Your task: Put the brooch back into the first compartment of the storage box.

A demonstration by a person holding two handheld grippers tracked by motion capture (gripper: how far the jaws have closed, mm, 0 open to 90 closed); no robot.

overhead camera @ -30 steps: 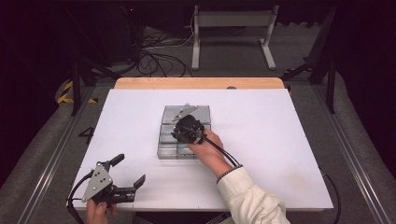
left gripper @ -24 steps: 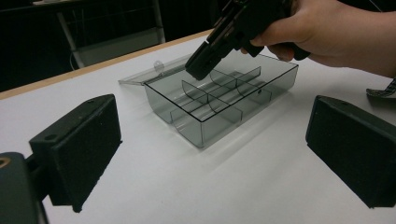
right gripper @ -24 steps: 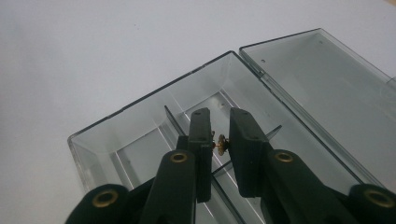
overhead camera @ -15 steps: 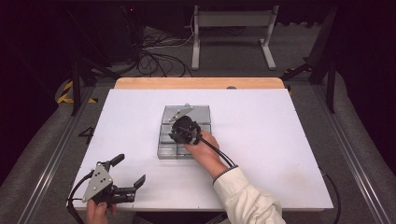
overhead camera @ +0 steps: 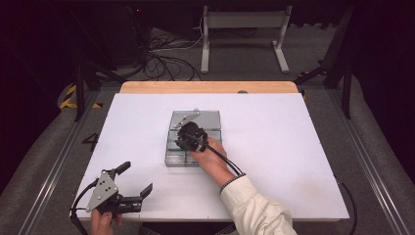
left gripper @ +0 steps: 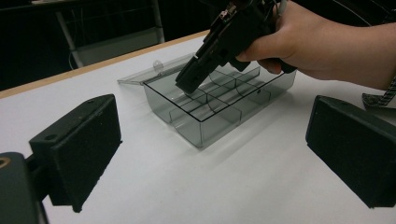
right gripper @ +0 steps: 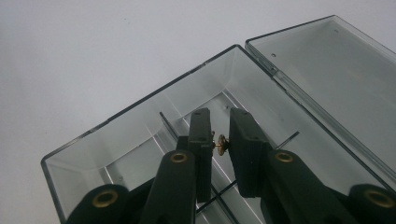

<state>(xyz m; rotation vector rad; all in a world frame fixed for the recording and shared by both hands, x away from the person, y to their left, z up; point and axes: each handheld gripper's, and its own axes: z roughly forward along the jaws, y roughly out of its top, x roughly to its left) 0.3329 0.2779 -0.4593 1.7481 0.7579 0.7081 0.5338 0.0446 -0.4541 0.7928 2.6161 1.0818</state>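
Observation:
A clear grey compartment box (overhead camera: 214, 128) lies open mid-table, its lid (right gripper: 336, 70) flat on the far side. A hand holds my right gripper (overhead camera: 185, 132) tilted down into a far compartment by the lid. In the right gripper view its jaws (right gripper: 221, 140) are closed on a small brass part (right gripper: 221, 145) just above the dividers. The left gripper view shows that gripper (left gripper: 189, 84) dipping into the box (left gripper: 219, 121). My left gripper (overhead camera: 136, 178) rests at the table's front left, open and holding nothing, its pads (left gripper: 79, 149) wide apart and facing the box.
The white table top (overhead camera: 293, 147) ends in a wooden strip (overhead camera: 210, 87) at the far edge. Beyond it stand a metal stand and cables on the dark floor. A cable trails from each gripper toward the front edge.
The right hand and its gripper have shifted slightly left and toward the person over the box. The left gripper has stayed still.

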